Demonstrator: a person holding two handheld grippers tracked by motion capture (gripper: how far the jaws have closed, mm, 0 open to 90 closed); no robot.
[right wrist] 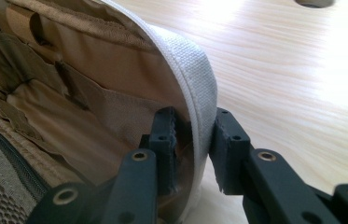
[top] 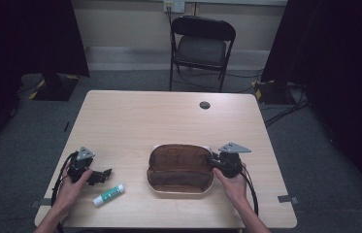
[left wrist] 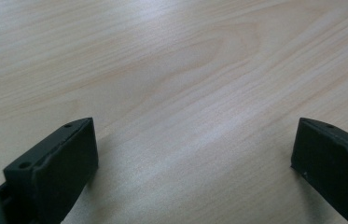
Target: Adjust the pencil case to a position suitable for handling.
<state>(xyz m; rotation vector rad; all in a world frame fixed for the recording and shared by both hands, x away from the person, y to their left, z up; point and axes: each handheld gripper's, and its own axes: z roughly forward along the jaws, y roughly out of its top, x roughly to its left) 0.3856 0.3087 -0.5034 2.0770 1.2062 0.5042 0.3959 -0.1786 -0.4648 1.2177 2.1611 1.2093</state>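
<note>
An open pouch (top: 178, 167) with a brown lining and a white rim lies on the table, right of centre near the front. My right gripper (top: 211, 160) is at its right end. In the right gripper view the right gripper (right wrist: 192, 126) is shut on the white rim (right wrist: 199, 70), one jaw inside the pouch and one outside. My left gripper (top: 102, 175) rests at the front left, held by a hand. Its jaws (left wrist: 195, 144) stand wide open over bare wood with nothing between them. A white and green glue stick (top: 109, 194) lies just in front of it.
The light wooden table (top: 159, 116) has a round cable hole (top: 205, 105) at the back. A black folding chair (top: 202, 46) stands behind the table. Dark curtains hang at both sides, and cables trail on the floor at the right.
</note>
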